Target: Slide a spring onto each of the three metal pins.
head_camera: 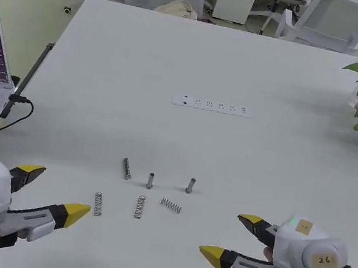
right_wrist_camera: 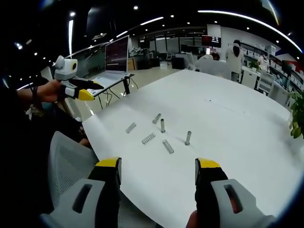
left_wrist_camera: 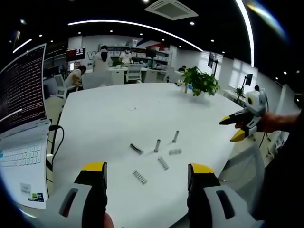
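Left gripper [head_camera: 54,190]: fingers apart, empty, near table [head_camera: 193,53] edge. Left spring [head_camera: 98,203], middle spring [head_camera: 139,207], right spring [head_camera: 171,205] lie loose just before pins. Left pin [head_camera: 127,168] appears toppled; middle pin [head_camera: 150,181], right pin [head_camera: 190,186] upright. Right gripper [head_camera: 230,237]: fingers apart, empty. Advice: pinch spring lightly mid-length, align bore over pin tip.

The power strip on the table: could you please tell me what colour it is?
The power strip is white; it shows best in the head view.
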### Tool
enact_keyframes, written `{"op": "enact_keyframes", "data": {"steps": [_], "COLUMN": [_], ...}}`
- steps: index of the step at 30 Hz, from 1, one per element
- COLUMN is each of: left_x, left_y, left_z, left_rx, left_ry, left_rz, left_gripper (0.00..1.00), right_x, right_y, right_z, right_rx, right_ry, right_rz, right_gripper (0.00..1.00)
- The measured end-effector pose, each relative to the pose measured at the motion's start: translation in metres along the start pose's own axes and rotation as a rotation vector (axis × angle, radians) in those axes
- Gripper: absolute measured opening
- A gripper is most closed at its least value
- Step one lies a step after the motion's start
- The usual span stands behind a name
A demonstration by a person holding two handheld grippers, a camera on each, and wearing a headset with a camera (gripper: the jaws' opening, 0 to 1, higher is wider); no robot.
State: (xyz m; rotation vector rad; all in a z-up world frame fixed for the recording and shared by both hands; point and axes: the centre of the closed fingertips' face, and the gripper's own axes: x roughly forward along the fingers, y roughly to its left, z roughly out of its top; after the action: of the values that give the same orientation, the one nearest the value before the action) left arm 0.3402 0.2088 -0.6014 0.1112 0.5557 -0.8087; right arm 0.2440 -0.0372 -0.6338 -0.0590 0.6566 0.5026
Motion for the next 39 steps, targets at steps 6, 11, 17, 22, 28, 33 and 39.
{"op": "enact_keyframes", "data": {"steps": [6, 11, 17, 22, 28, 33, 39], "left_x": [0.005, 0.009, 0.016, 0.021, 0.025, 0.031, 0.039], "left_y": [0.001, 0.003, 0.004, 0.005, 0.006, 0.009, 0.018], "left_z": [0.005, 0.01, 0.011, 0.01, 0.008, 0.009, 0.008], "left_rx": [-0.005, -0.019, -0.028, -0.029, -0.025, -0.028, -0.031], "left_ry": [-0.008, -0.018, -0.018, -0.012, 0.0, 0.001, -0.001], "left_rz": [-0.004, -0.011, -0.017, -0.019, -0.028, -0.03, -0.015], "left_gripper": [0.64, 0.64, 0.62, 0.62, 0.61, 0.61, 0.61], "right_x": [-0.003, -0.004, -0.006, -0.009, -0.014, -0.014, -0.012], "right_y": [-0.002, -0.004, -0.005, -0.006, -0.012, -0.012, -0.012], "right_z": [-0.001, -0.001, -0.004, -0.006, -0.008, -0.009, -0.008], "right_rx": [0.01, 0.016, 0.024, 0.028, 0.041, 0.047, 0.046], "right_ry": [-0.003, -0.006, -0.005, -0.004, -0.007, -0.009, -0.007], "right_rz": [-0.01, -0.018, -0.024, -0.029, -0.044, -0.046, -0.041], "right_gripper": [0.61, 0.61, 0.61, 0.61, 0.61, 0.61, 0.61]}}
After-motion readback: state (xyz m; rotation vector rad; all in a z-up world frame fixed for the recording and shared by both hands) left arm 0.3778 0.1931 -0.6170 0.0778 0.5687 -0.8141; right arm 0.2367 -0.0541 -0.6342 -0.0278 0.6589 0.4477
